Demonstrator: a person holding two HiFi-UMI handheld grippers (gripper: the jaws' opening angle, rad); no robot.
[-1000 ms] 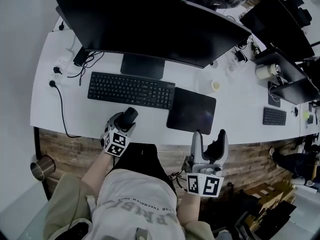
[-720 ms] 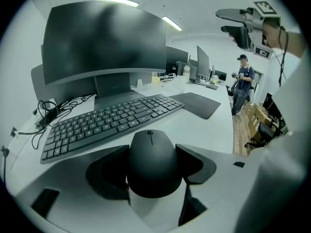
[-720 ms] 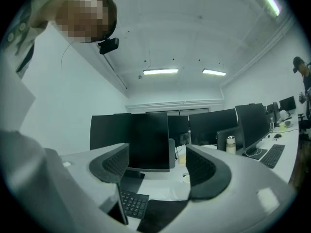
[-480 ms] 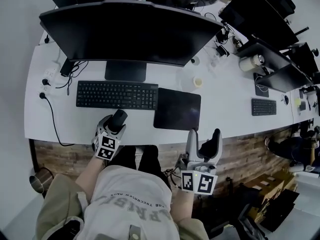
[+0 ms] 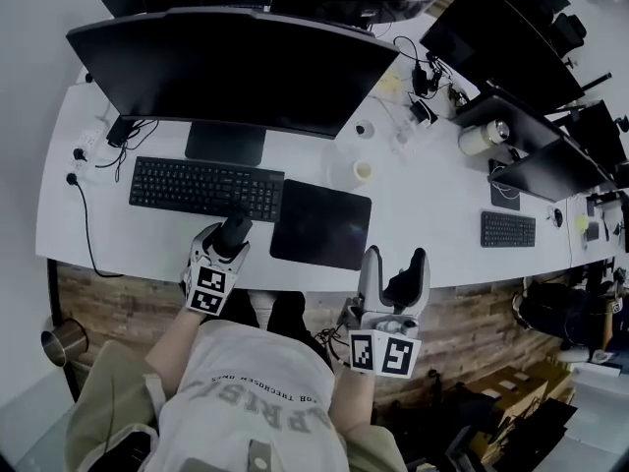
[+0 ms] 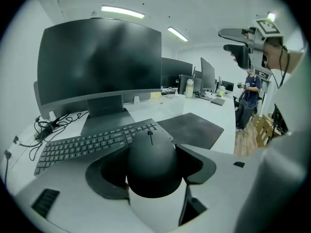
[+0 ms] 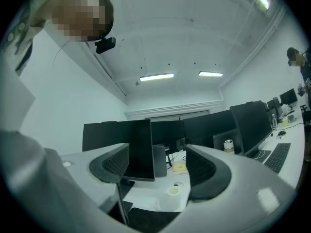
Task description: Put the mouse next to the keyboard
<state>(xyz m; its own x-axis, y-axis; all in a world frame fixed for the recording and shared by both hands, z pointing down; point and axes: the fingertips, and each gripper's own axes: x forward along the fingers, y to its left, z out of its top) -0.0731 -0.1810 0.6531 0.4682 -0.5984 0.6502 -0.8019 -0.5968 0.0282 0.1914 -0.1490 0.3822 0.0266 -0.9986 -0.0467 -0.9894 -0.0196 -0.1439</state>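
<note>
The left gripper has its jaws pinching a black mouse from both sides, wheel end pointing away toward the screens. The mouse sits at the near side of the white bench, just in front of the right end of the black keyboard; whether it touches the bench top cannot be told. Just beside the keyboard's right end lies a dark mouse pad, and the mouse is to the left of the pad's near corner.

Behind the keyboard stands the foot of a wide curved monitor, which overhangs the keyboard's far edge. Cables trail over the bench at the left end. Past the pad sits a small round pale cup. Farther right along the bench are a cylindrical container, more monitors and a second keyboard.

The right gripper hangs off the bench's near edge, over the wooden floor, right of the mouse pad. Its jaws are spread with nothing between them. A metal can stands on the floor at the far left.
</note>
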